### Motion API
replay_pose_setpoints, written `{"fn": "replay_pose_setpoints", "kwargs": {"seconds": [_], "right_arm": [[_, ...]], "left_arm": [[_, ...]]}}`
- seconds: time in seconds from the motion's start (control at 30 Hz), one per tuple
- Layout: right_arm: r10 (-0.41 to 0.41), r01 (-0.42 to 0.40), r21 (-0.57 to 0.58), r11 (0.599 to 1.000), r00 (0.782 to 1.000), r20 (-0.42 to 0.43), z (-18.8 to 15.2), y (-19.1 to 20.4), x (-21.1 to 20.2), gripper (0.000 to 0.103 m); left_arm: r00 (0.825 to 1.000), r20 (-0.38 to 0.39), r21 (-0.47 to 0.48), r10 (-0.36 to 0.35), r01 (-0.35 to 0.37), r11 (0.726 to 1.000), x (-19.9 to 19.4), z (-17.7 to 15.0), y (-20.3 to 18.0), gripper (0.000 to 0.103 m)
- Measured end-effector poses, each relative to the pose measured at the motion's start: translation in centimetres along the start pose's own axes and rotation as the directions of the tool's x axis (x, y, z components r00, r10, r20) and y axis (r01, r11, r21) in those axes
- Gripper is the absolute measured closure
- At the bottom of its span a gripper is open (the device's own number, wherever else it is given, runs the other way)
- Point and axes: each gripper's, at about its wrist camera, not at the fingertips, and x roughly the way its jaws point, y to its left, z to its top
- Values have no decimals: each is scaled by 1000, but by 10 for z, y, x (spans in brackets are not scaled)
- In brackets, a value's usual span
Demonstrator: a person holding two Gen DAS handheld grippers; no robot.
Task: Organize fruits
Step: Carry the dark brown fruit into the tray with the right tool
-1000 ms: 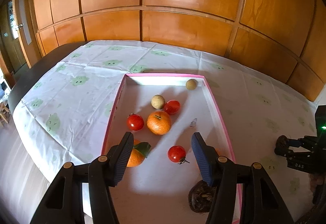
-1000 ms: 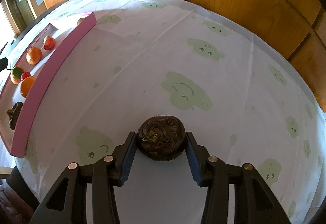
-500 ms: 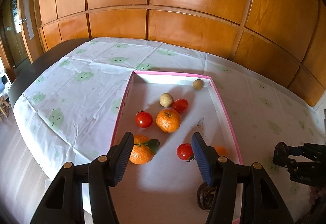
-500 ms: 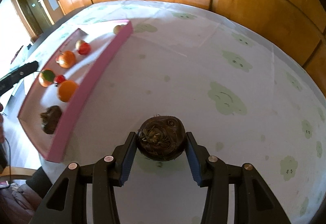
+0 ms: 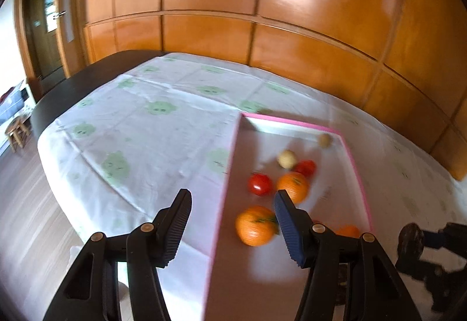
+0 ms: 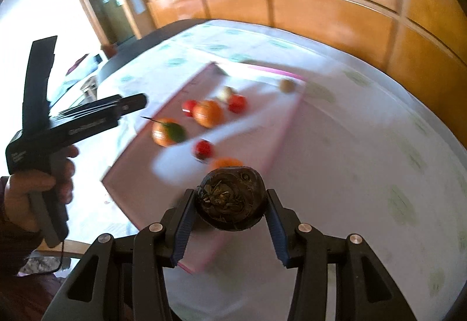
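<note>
The fruits in the pink tray (image 6: 163, 105) are smeared by motion blur; one orange (image 5: 347, 231) is half hidden behind the left gripper (image 5: 232, 229).

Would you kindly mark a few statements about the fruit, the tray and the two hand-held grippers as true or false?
1. The right hand-held gripper holds a dark brown fruit. True.
2. The left hand-held gripper holds an orange. False: nothing is between its jaws.
3. The tray has a pink rim. True.
4. The tray holds only oranges. False: red tomatoes and pale round fruits lie there too.
5. The tablecloth is plain white. False: it has green prints.
</note>
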Motion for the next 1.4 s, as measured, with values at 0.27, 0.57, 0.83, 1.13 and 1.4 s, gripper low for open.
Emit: {"fn": "replay_pose_setpoints", "kwargs": {"seconds": [0.27, 0.57, 0.83, 1.13, 1.4], "right_arm": [[88, -92, -45, 995, 992, -85, 27, 47, 67, 55], [101, -104, -14, 994, 987, -128, 26, 53, 94, 54], [84, -90, -66, 994, 992, -94, 13, 56, 70, 69], [48, -52, -34, 998, 994, -100, 19, 55, 88, 74], [12, -16, -74, 997, 999, -49, 14, 63, 64, 74]], "left_arm": [[999, -6, -53, 44, -44, 998, 1, -2, 30, 43], [999, -25, -48, 36, -37, 998, 6, -8, 31, 43], [999, -20, -44, 29, -30, 999, 4, -7, 26, 42], [1000, -5, -25, 23, -23, 999, -3, -6, 17, 39], [1000, 9, 5, 24, -24, 1000, -9, -7, 7, 35]]}}
